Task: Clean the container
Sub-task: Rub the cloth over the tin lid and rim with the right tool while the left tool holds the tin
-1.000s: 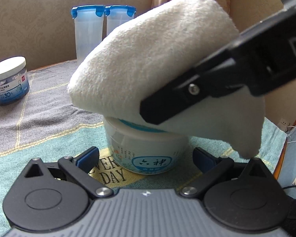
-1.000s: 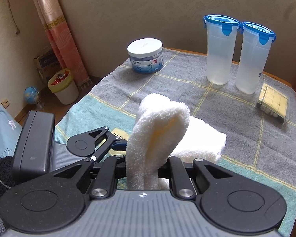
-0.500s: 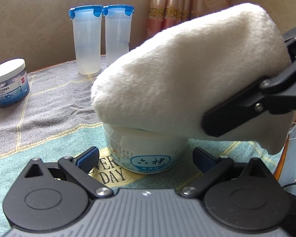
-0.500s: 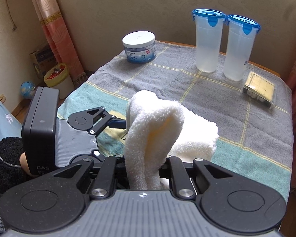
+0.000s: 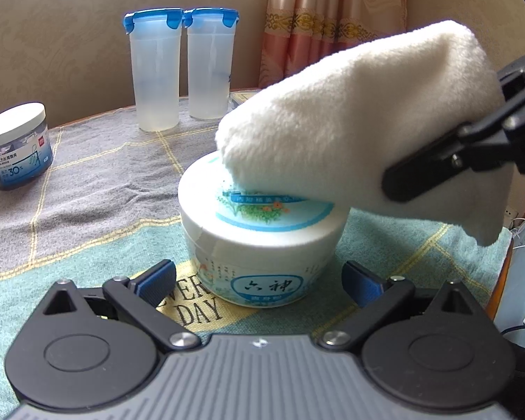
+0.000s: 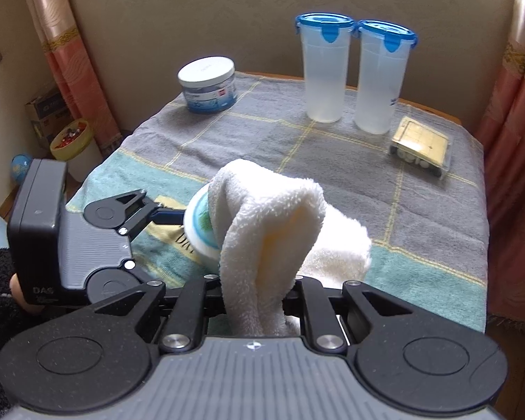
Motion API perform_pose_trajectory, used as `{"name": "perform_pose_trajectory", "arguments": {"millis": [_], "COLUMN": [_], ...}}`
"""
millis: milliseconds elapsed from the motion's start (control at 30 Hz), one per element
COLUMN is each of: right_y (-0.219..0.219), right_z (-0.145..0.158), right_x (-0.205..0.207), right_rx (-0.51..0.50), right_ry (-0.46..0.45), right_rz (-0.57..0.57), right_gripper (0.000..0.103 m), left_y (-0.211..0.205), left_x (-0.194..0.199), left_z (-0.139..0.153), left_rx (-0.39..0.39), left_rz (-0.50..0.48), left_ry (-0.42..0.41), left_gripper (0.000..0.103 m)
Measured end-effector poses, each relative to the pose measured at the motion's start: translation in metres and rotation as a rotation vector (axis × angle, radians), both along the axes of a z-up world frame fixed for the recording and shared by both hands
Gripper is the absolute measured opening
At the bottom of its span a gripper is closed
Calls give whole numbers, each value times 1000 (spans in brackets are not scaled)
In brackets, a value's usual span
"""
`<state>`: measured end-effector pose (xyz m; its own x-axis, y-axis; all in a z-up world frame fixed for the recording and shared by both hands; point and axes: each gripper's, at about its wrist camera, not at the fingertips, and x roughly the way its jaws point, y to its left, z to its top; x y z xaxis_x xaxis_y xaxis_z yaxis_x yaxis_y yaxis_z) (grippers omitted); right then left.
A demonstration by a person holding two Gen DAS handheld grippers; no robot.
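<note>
A round white container [image 5: 262,245] with a blue flowered lid stands on the tablecloth, and in the right wrist view the container [image 6: 199,231] peeks out left of the towel. My left gripper [image 5: 259,280] is open, its blue pads [image 5: 155,280] on either side of the tub's base with cloth showing in the gaps. My right gripper [image 6: 255,290] is shut on a folded white towel [image 6: 269,224]. The towel [image 5: 350,122] lies on the right part of the lid, and one black finger [image 5: 437,171] of the right gripper crosses it.
Two tall clear tumblers [image 6: 327,70] with blue lids stand at the table's far side, a flat clear box [image 6: 421,147] to their right. A squat jar [image 6: 208,84] with a white cap sits far left. A bin [image 6: 71,143] stands on the floor beyond the table's left edge.
In the left wrist view the towel and right gripper have slid to the right across the lid, uncovering its left and front part. The left gripper and container have stayed put.
</note>
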<state>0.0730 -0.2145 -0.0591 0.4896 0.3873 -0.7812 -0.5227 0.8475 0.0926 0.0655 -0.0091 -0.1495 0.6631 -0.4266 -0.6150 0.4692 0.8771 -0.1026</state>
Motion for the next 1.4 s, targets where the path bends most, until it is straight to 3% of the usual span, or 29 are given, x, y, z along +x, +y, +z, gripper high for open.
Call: {"name": "perform_pose_trajectory", "arguments": {"millis": [267,400,700,1100,1400], "right_y": [0,9,42,65,53], "right_z": [15,22,0,-5,-4], "right_x": [24,37,56,45,22], "right_rx": [-16,-13,43,64,68], "right_ry": [-59,-83,3,39,59], "right_rz": [-41,-33,29,105,126], "right_gripper": [18,18,18,19,19], "left_y": [-1,-3,-4,-8,-12], "left_x": [-8,6,5,3,3], "left_z": [1,3,1,1,-1], "left_rx": [-19,-24,-31,-15,5], "left_rz": [-3,-4,-9,-11,-10], "left_ry": [6,9,10,10,7], "left_gripper": [100,100,101,101,101]}}
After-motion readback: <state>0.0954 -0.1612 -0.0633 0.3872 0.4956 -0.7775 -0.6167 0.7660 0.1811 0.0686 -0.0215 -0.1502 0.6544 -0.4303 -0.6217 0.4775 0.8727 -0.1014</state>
